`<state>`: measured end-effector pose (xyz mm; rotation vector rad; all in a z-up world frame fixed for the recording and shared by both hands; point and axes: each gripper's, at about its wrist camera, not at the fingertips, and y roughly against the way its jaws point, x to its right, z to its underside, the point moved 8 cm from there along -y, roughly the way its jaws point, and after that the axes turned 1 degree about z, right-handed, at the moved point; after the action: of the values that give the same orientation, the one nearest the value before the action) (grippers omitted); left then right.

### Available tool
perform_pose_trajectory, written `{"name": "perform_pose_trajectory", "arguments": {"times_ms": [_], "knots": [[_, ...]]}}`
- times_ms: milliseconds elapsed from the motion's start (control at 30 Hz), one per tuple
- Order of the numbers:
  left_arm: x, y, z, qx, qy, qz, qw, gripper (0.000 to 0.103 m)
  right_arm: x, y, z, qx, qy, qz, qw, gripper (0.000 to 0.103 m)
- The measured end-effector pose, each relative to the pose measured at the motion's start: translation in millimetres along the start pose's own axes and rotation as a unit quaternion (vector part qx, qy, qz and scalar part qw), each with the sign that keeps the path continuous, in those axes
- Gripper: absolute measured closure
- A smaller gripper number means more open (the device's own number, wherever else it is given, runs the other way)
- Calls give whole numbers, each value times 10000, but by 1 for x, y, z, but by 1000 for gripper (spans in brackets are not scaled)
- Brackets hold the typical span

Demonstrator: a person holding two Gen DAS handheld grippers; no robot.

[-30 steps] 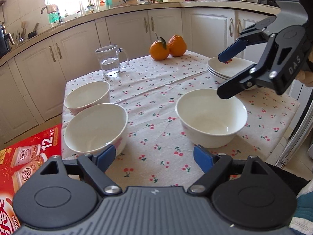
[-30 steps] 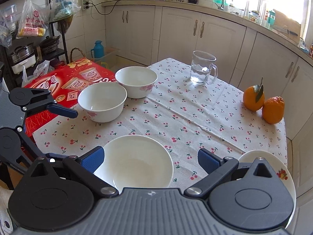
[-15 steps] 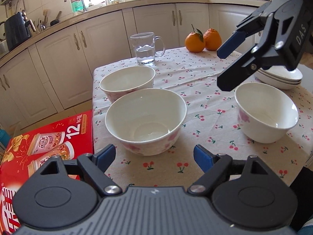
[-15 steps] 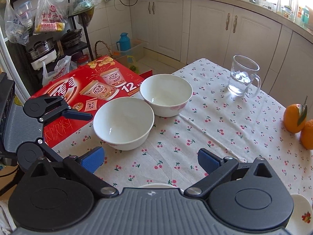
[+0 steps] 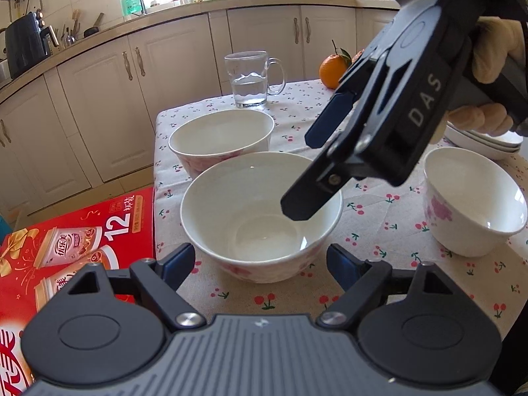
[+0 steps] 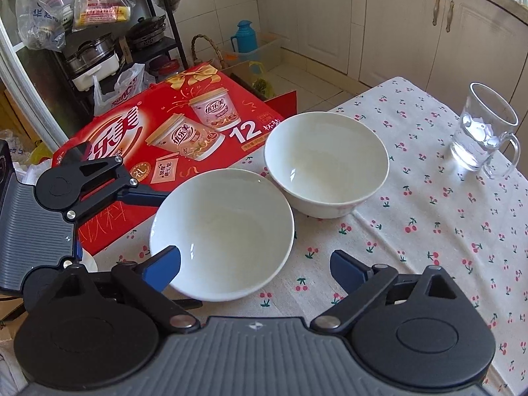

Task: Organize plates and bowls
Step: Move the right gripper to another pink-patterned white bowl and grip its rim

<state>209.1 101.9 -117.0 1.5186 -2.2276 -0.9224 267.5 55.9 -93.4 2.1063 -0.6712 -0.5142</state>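
Your left tongs [image 5: 259,262] stand part open with nothing between the pads, just in front of the near bowl [image 5: 260,217], which sits on the cherry-print desk [image 5: 379,231] close to its left edge. Your right tongs [image 6: 255,269] are wide and closing; their left pad hangs over that bowl's rim, the right pad over bare cloth, neither pressing on it. Seen from the left wrist, they reach in from the upper right, lower finger over the bowl's right rim.

Left of the near bowl, below the desk edge, lies a red carton [image 5: 76,247]. Just behind the bowl, almost touching it, stands a second bowl [image 5: 221,138]; behind that, a glass mug [image 5: 250,79] holding water. Right of the mug is an orange [image 5: 331,71]. Right of the near bowl, well apart, stands a third bowl [image 5: 472,204], and behind it stacked plates [image 5: 485,140], partly hidden by your hand [image 5: 491,76]
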Motion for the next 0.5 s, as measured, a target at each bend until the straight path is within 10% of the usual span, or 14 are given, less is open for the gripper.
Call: {"name": "perform_pose_trajectory", "arguments": {"times_ms": [500], "knots": [[-2, 0, -3, 88, -41, 67, 9999, 17, -5, -23, -7, -181, 9, -324, 9993, 27]]}}
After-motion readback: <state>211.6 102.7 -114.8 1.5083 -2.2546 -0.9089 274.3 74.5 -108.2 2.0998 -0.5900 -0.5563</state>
